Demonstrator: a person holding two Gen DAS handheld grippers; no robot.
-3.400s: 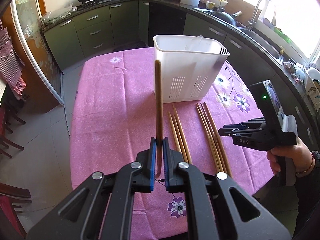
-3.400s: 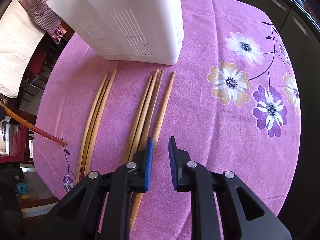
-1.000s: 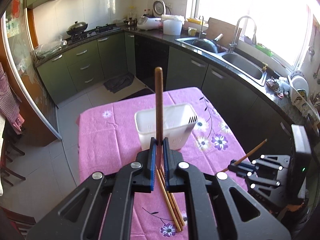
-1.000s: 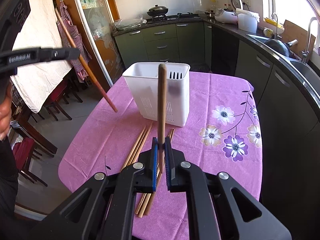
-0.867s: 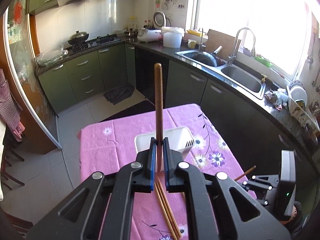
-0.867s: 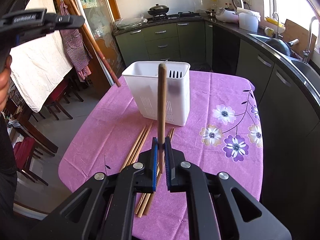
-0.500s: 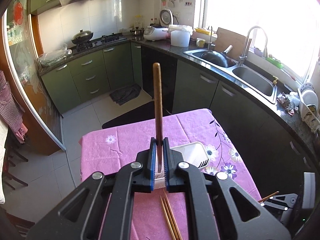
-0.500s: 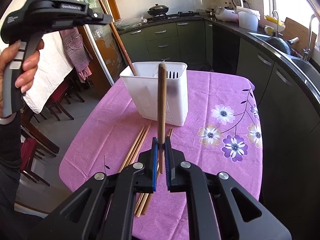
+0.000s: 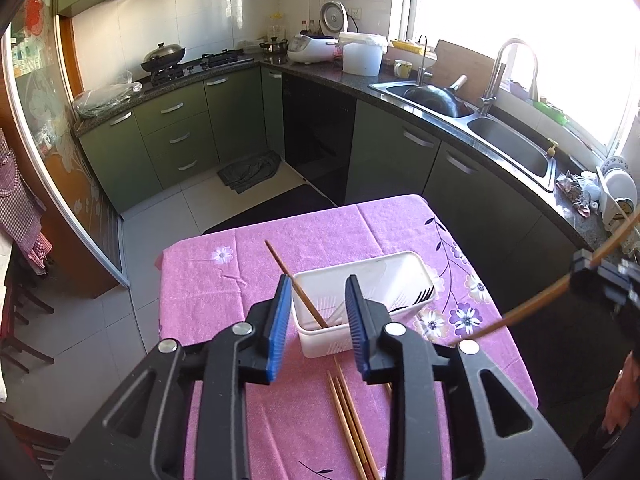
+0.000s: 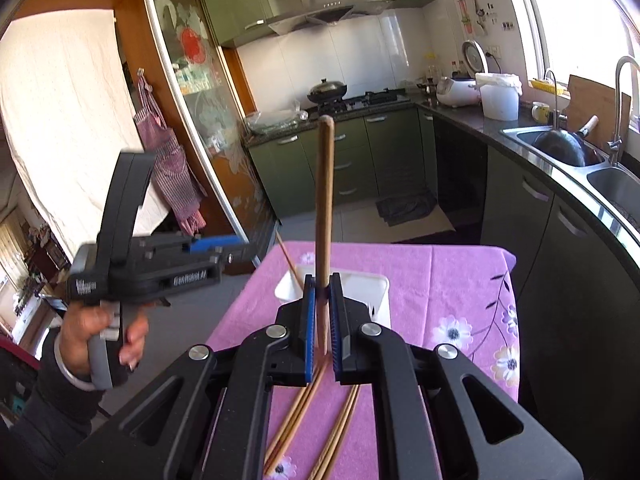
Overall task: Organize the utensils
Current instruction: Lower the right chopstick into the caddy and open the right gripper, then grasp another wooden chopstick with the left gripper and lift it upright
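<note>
One chopstick (image 9: 298, 289) leans in the white utensil basket (image 9: 420, 276) near the table's far edge; the left gripper (image 9: 316, 316) above has just been opening its jaws, now parted and empty. The right gripper (image 10: 320, 330) pinches another chopstick (image 10: 323, 216) upright, likely next. Spare chopsticks (image 9: 348, 412) lie on the pink tablecloth (image 9: 208, 288).

Matt wood chopstick (image 10: 323, 216); plastic caddy (image 9: 362, 280).

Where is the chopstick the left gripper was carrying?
In the left wrist view the dark chopstick leans inside the white utensil holder on the pink tablecloth, its top poking out left, between the left gripper's just-opened jaws.
</note>
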